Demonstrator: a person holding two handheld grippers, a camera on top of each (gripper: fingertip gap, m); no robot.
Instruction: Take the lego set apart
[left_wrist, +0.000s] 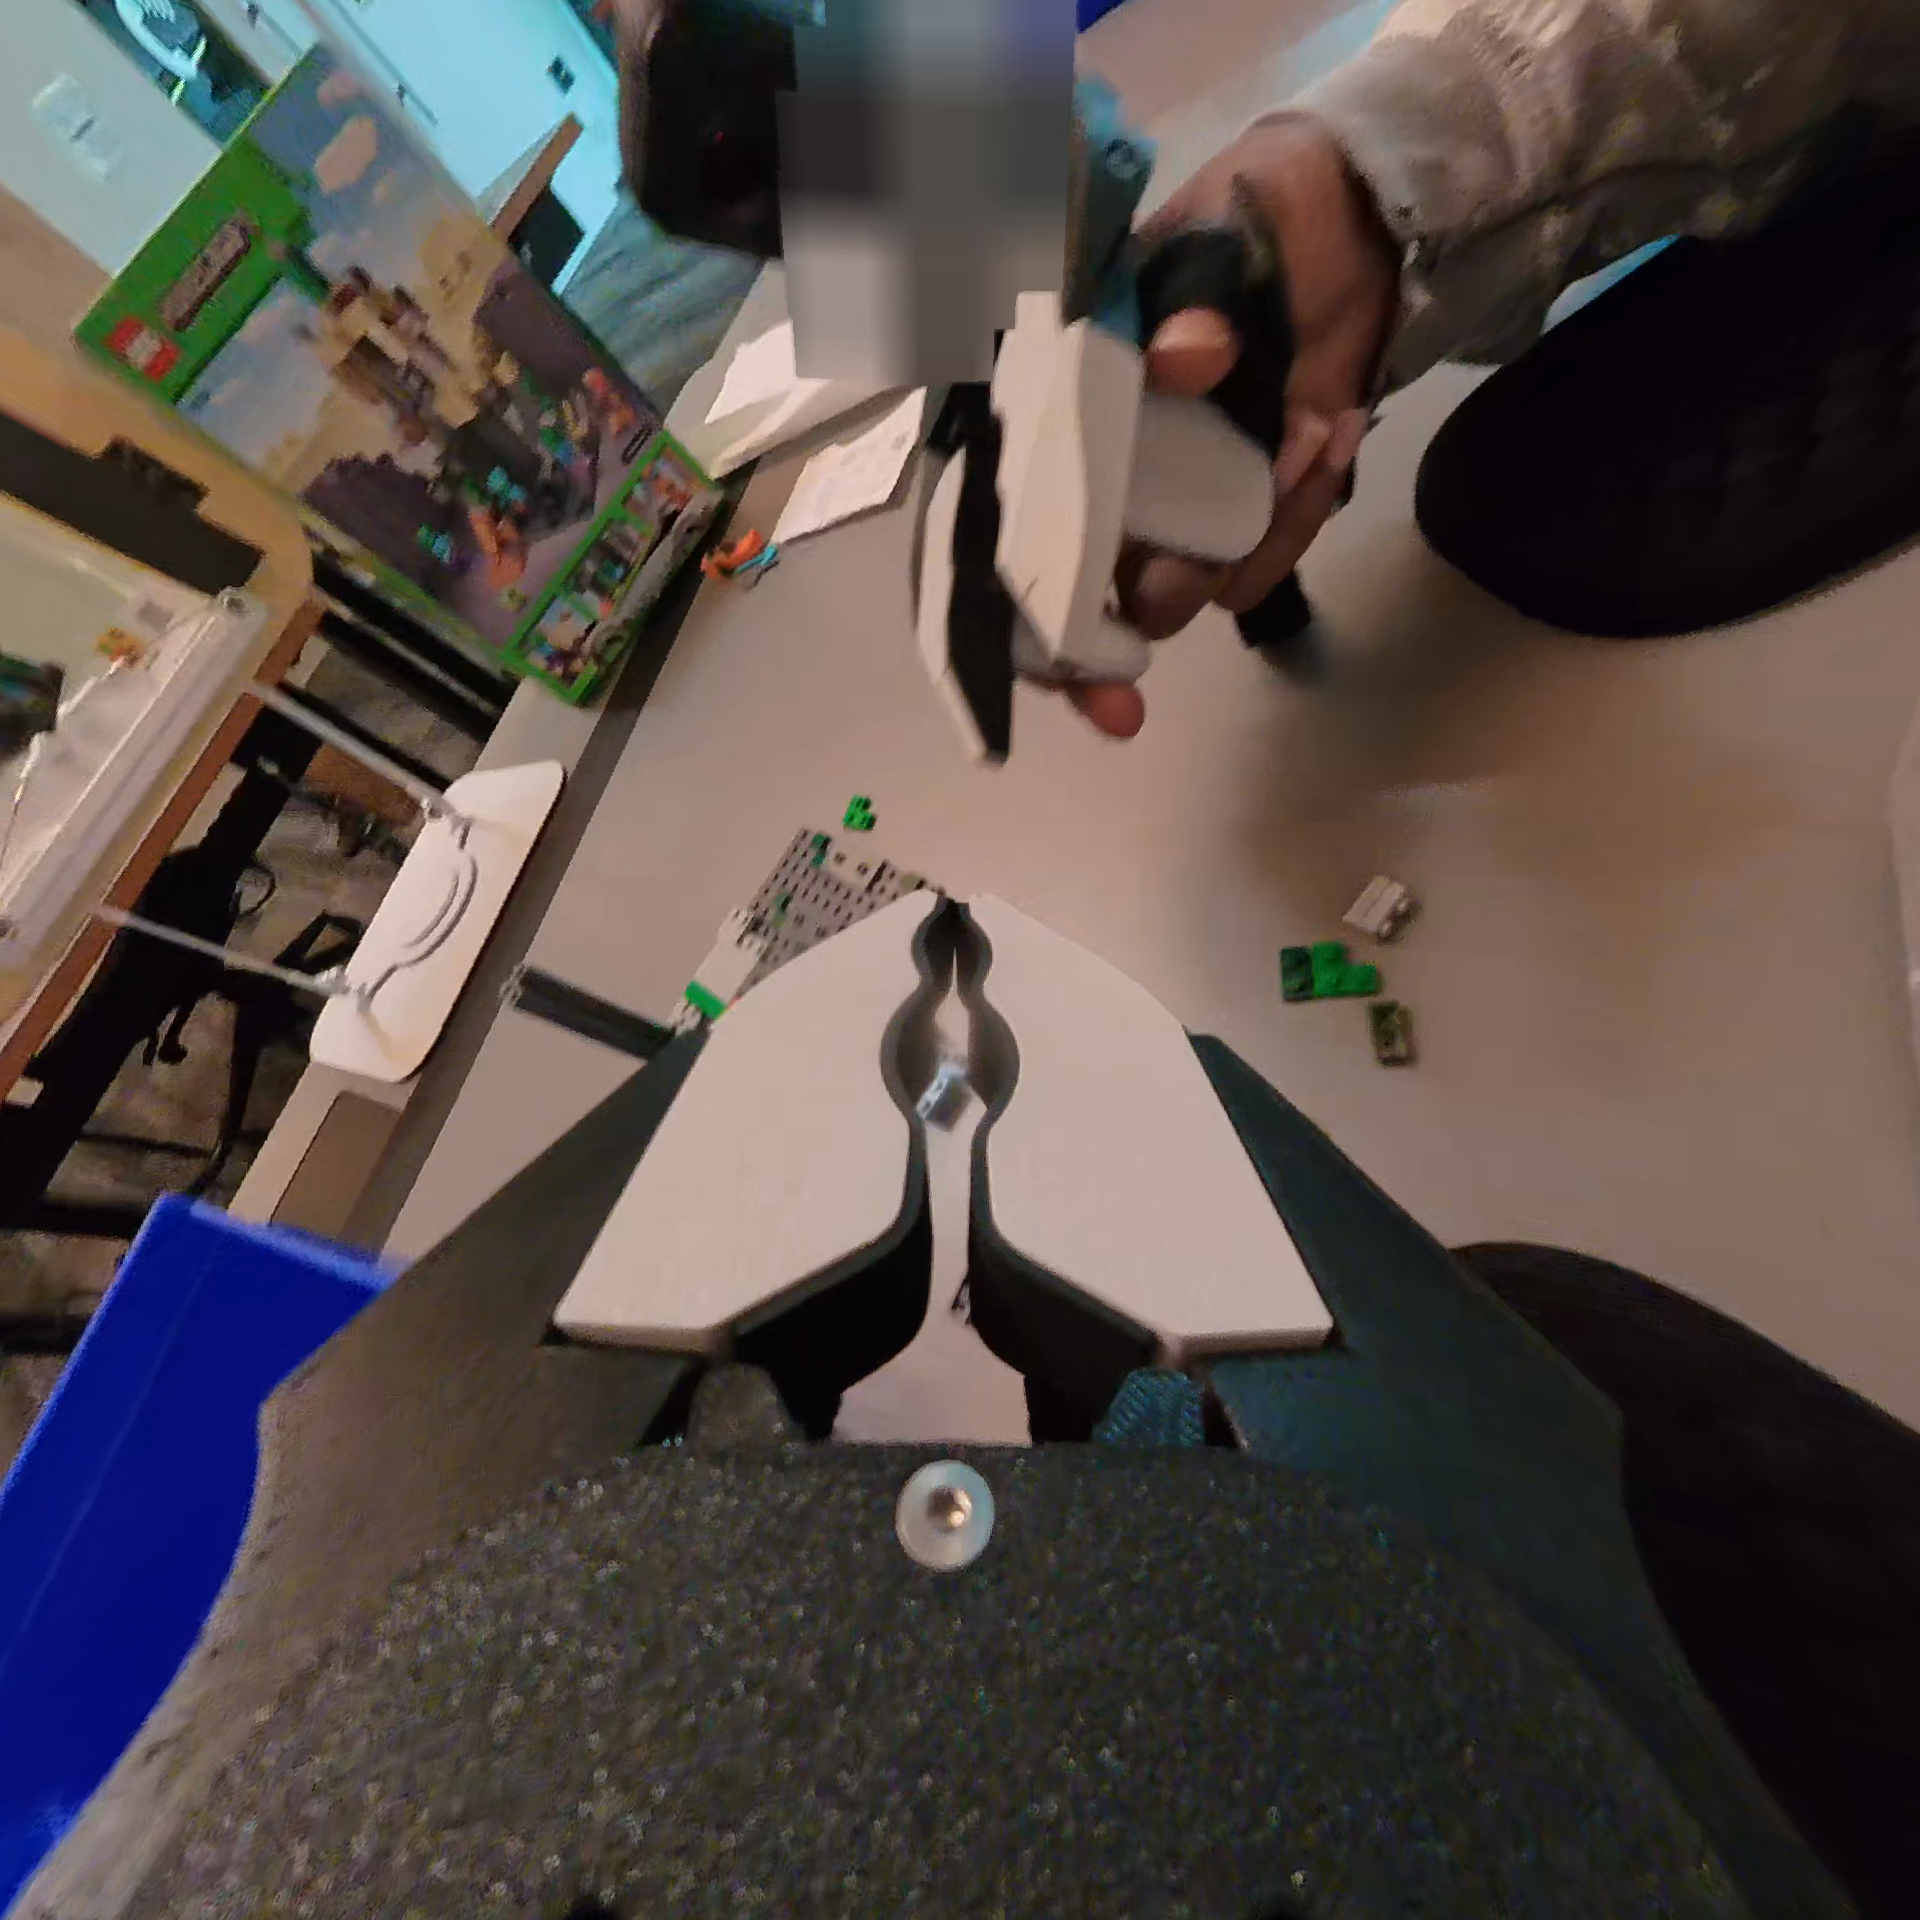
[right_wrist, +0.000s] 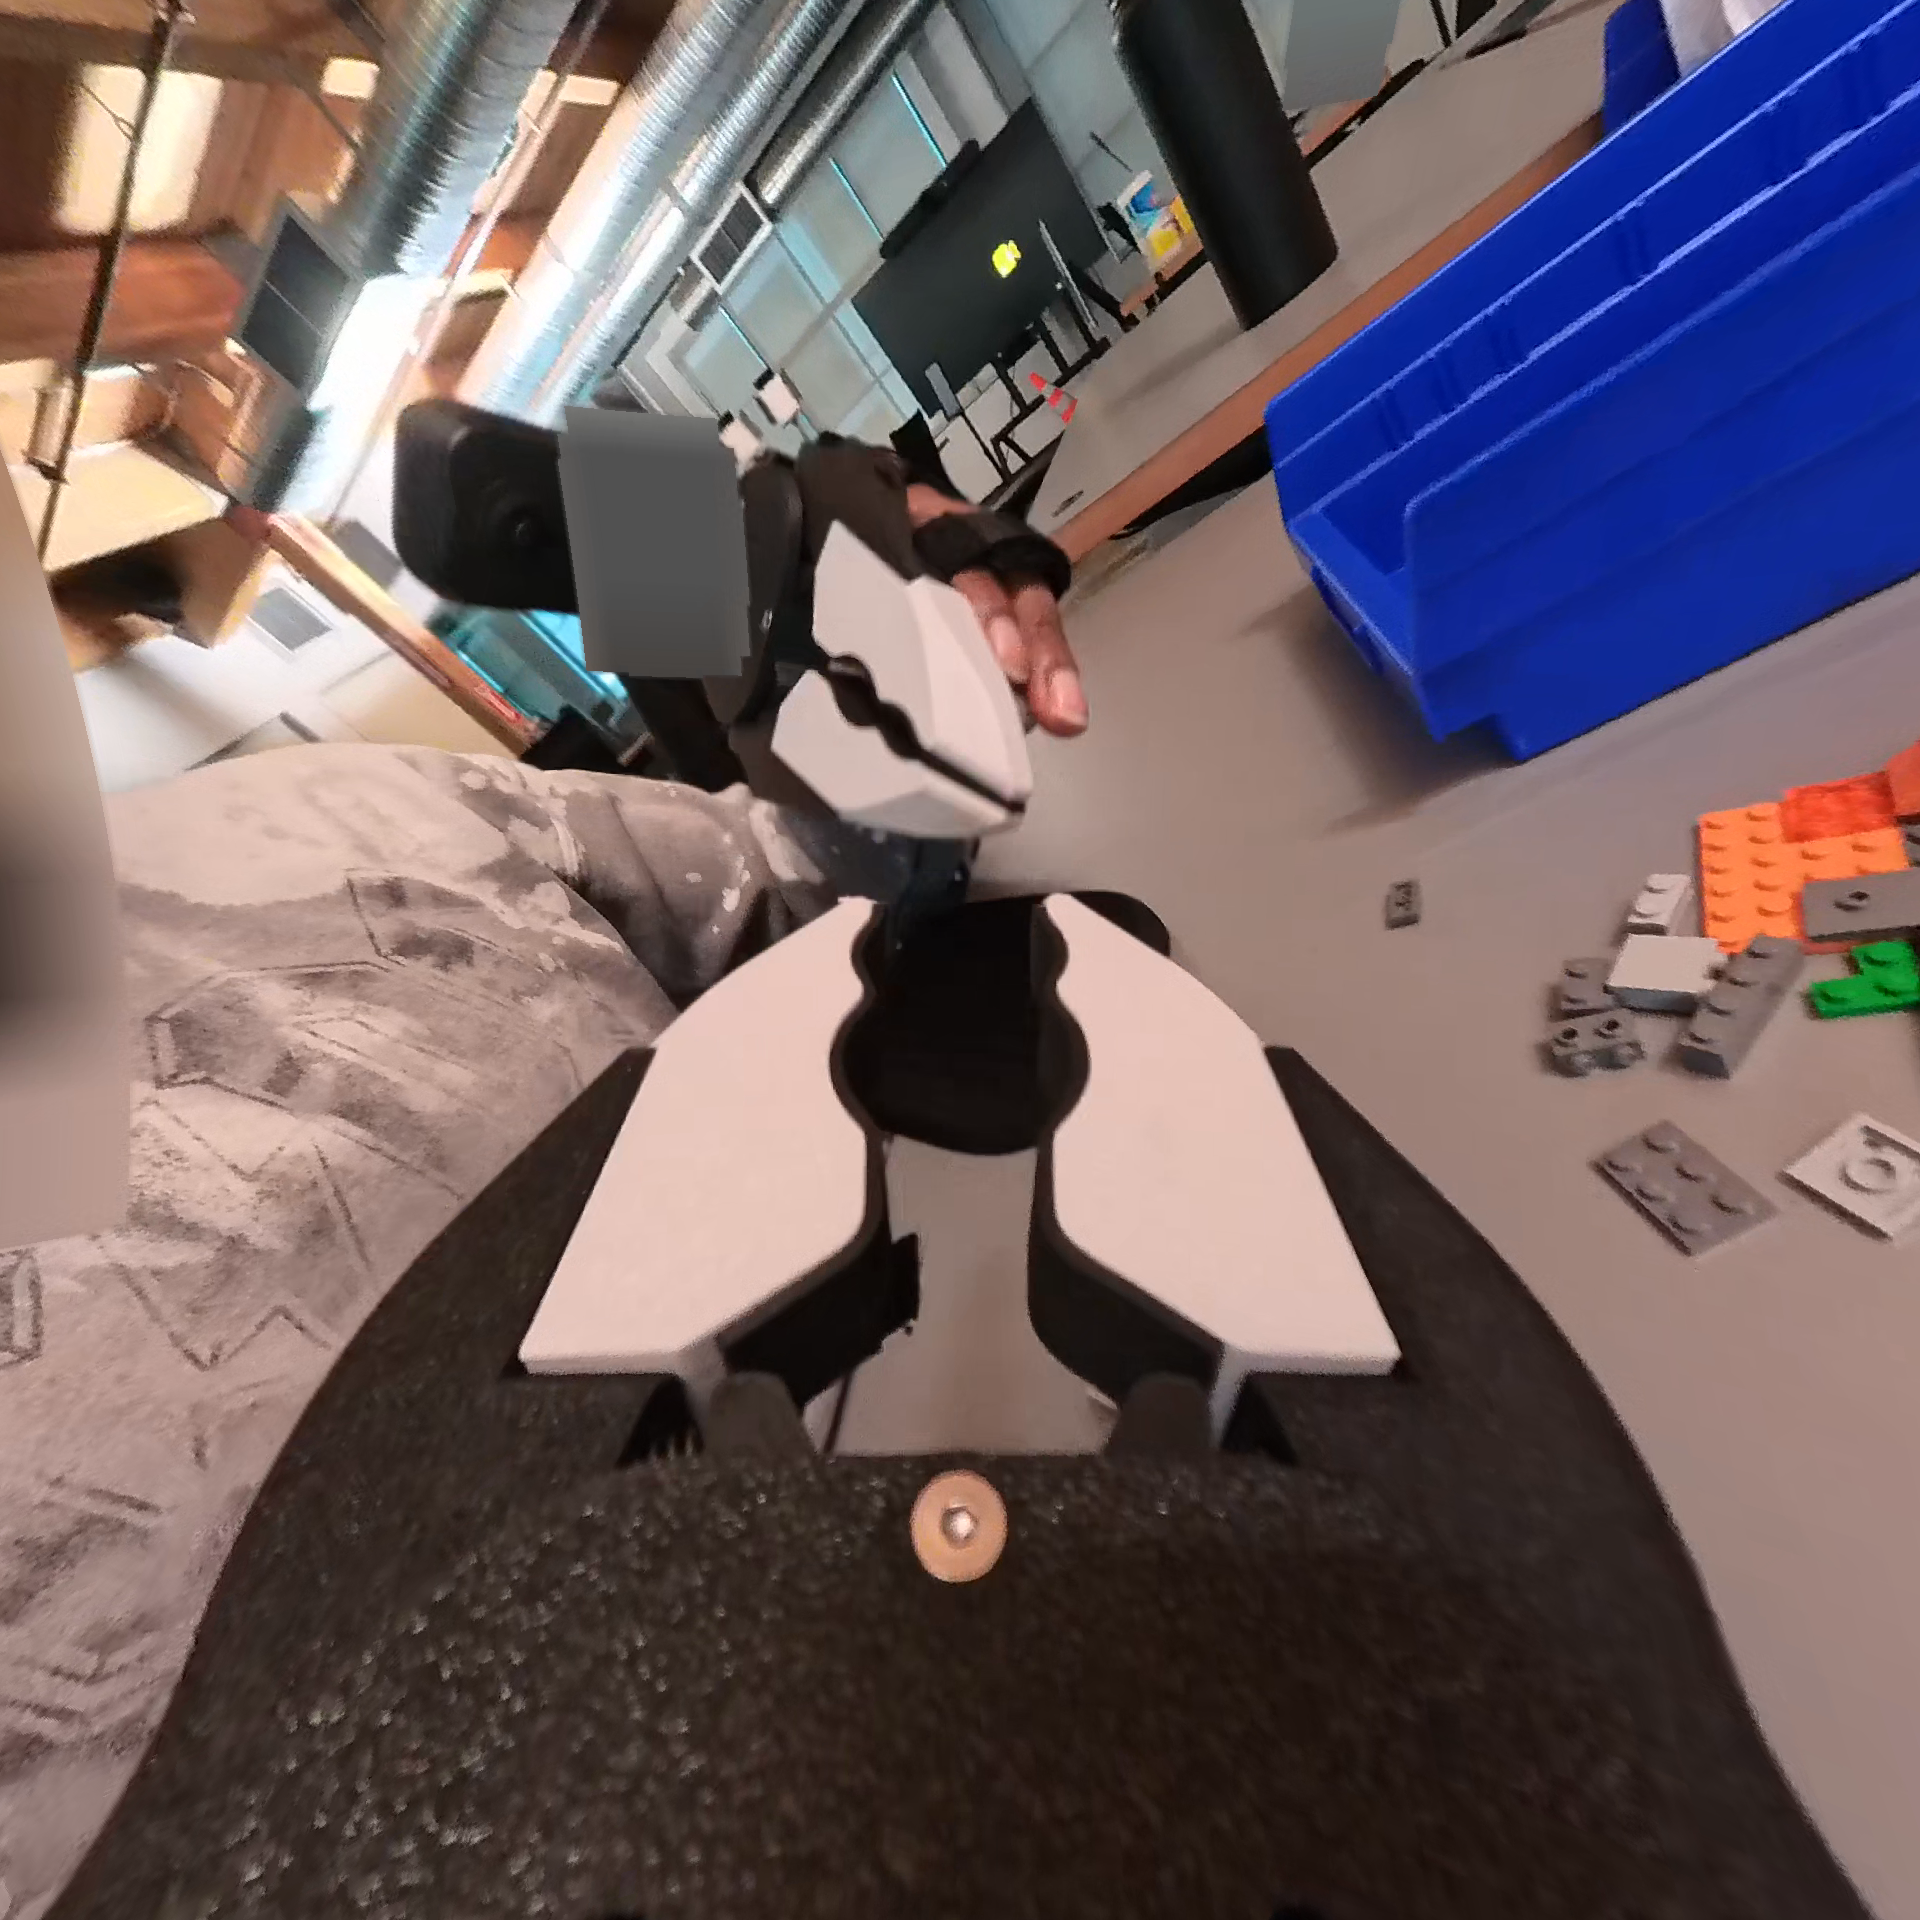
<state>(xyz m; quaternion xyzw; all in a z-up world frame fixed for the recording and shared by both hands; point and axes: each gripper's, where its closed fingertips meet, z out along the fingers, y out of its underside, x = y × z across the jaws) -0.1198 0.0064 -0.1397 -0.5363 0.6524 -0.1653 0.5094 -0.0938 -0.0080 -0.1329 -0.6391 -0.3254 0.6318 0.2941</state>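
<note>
My left gripper (left_wrist: 951, 914) is shut, and nothing shows between its tips. Just beyond it, to the left, a grey studded plate (left_wrist: 821, 904) with small green pieces lies on the grey table (left_wrist: 1143, 790). Whether the tips touch the plate I cannot tell. The right wrist view shows the left gripper (right_wrist: 1013, 800) shut and held above the table. My right gripper (right_wrist: 961, 914) is open and empty, and it hangs in the air above the table in the left wrist view (left_wrist: 982, 727). Loose green pieces (left_wrist: 1330, 971) and a light grey piece (left_wrist: 1380, 906) lie to the right.
Loose grey bricks (right_wrist: 1662, 997), an orange plate (right_wrist: 1787, 862), a grey plate (right_wrist: 1683, 1184) and a white tile (right_wrist: 1860, 1174) lie at the right. Blue bins (right_wrist: 1621, 416) stand behind them. The set's box (left_wrist: 468, 436) stands at the table's left edge, and another blue bin (left_wrist: 156, 1455) is nearer. The grippers are tip to tip, or close to it. The light grey piece (left_wrist: 1380, 906) lies around 12 centimeters away from my right fingertips.
</note>
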